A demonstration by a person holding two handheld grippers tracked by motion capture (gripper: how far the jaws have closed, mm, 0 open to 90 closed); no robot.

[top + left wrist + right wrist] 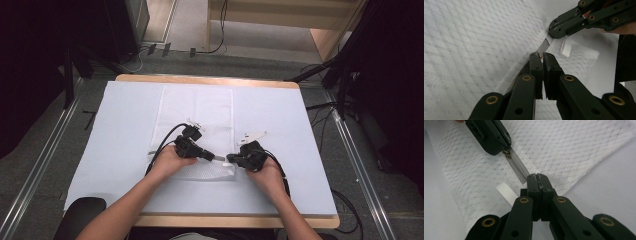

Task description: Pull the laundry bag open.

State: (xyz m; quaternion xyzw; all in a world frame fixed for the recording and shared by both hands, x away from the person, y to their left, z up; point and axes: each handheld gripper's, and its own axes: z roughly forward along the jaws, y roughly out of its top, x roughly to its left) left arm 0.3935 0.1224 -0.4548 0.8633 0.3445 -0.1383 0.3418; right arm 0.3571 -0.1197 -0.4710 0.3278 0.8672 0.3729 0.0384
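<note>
A white mesh bag (pixel 197 130) was laid flat on the pale blue table cover (pixel 280 125), its long side running away from the person, and its near edge was being worked on by both grippers. Along that near edge a grey zipper (pixel 518 168) was stretched between the two tools.

The left gripper (pixel 212 156) was held low over the bag's near edge, its jaws brought together on the zipper's slider. In the left gripper view the jaws were seen pressed nearly closed, with a small brass-coloured pull (pixel 540 55) caught at their tips. The same slider (pixel 506 154) was seen at the tips of that gripper in the right gripper view.

The right gripper (pixel 231 159) was placed just beside the left, tip toward tip, and its jaws were clamped fully together at the end of the zipper tape, near the bag's corner. Exactly how much fabric was pinched there could not be told, as the jaws covered it.

A short white ribbon loop (pixel 506 191) was seen lying on the mesh just beside the right gripper's jaws.
</note>
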